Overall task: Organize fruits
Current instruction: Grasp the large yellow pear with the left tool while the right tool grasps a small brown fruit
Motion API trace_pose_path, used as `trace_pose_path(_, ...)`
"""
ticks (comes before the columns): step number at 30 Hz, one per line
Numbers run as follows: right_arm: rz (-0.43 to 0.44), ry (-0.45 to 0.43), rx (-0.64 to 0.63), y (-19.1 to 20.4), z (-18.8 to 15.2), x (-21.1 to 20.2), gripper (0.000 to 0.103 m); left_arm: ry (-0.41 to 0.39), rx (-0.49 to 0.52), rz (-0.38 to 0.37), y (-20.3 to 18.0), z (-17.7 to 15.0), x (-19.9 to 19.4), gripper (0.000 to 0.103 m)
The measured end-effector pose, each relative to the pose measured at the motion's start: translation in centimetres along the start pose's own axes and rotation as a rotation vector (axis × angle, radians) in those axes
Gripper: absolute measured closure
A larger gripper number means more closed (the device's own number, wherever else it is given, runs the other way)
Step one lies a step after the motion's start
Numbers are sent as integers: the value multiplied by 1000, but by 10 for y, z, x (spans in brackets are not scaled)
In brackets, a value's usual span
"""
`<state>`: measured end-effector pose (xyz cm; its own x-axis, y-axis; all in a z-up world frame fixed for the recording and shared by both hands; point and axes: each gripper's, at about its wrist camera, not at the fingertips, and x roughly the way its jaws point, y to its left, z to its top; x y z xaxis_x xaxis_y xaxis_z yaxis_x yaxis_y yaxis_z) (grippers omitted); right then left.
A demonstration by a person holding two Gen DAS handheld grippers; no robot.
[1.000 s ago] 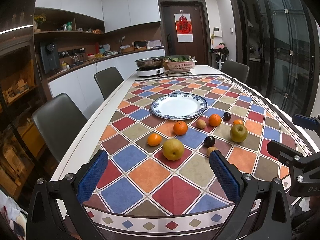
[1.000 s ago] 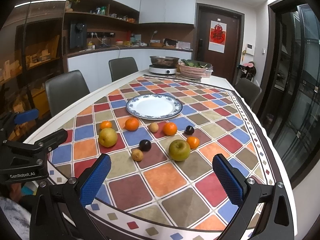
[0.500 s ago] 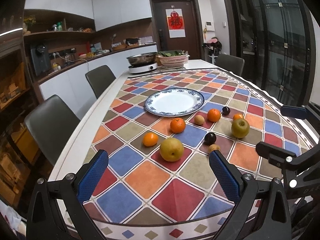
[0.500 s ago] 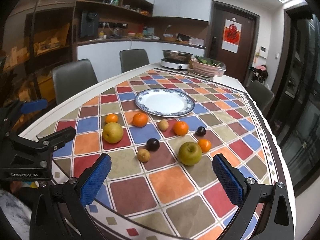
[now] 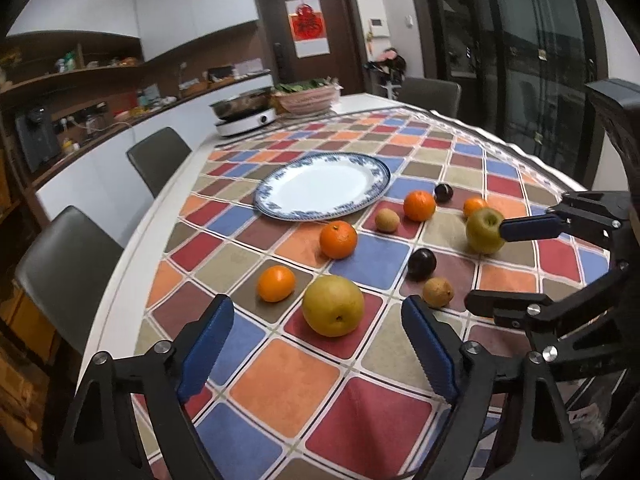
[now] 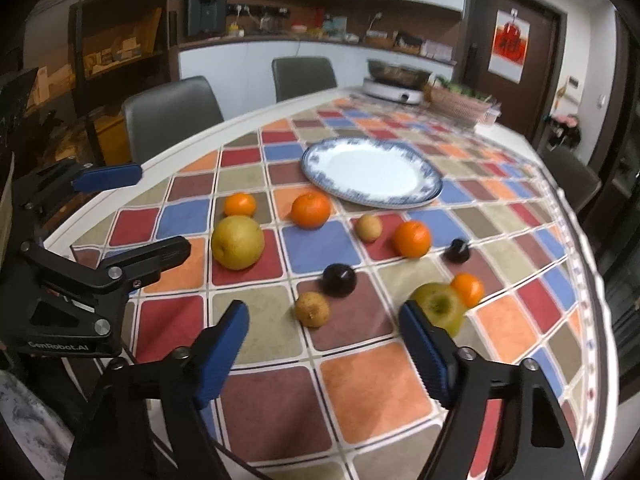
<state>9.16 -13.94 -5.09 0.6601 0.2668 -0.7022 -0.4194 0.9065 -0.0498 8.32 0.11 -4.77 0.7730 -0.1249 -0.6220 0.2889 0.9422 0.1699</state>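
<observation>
Several fruits lie on the checkered tablecloth in front of an empty blue-rimmed white plate [image 5: 320,184] [image 6: 372,170]. A yellow pear [image 5: 333,305] [image 6: 237,242] lies just beyond my open left gripper [image 5: 316,354]. Oranges [image 5: 338,239] [image 5: 276,283] [image 5: 419,205], two dark plums [image 5: 421,264] [image 5: 443,193] and two small brown fruits [image 5: 438,292] [image 5: 387,220] lie around it. A green apple [image 5: 485,230] [image 6: 439,306] sits beside the right pad of my open right gripper [image 6: 324,354]. A brown fruit [image 6: 312,309] and a plum [image 6: 339,279] lie ahead of it.
A cooker with a pot [image 5: 244,114] and a basket of greens [image 5: 306,98] stand at the table's far end. Grey chairs [image 5: 60,268] [image 5: 158,160] line the left side and another [image 5: 430,96] stands at the far end. The left gripper shows at the left in the right wrist view [image 6: 100,216].
Both grippers have moved forward and down toward the fruits. The right gripper has come close to the green apple; the left has closed in on the pear. Nothing has been gripped.
</observation>
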Motion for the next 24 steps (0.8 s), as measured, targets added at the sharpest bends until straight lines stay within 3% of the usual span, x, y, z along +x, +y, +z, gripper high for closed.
trace_pose_path(12, 112, 128, 24, -5, 0, 48, 58, 121, -13, -96, 4, 0, 51, 29)
trace_pose_path(19, 154, 163, 48, -8, 1, 62, 66, 167, -37, -130, 5, 3, 71, 36)
trace_pose_path(24, 175, 183, 55, -9, 1, 69, 71, 210, -63, -129, 5, 2, 81, 48)
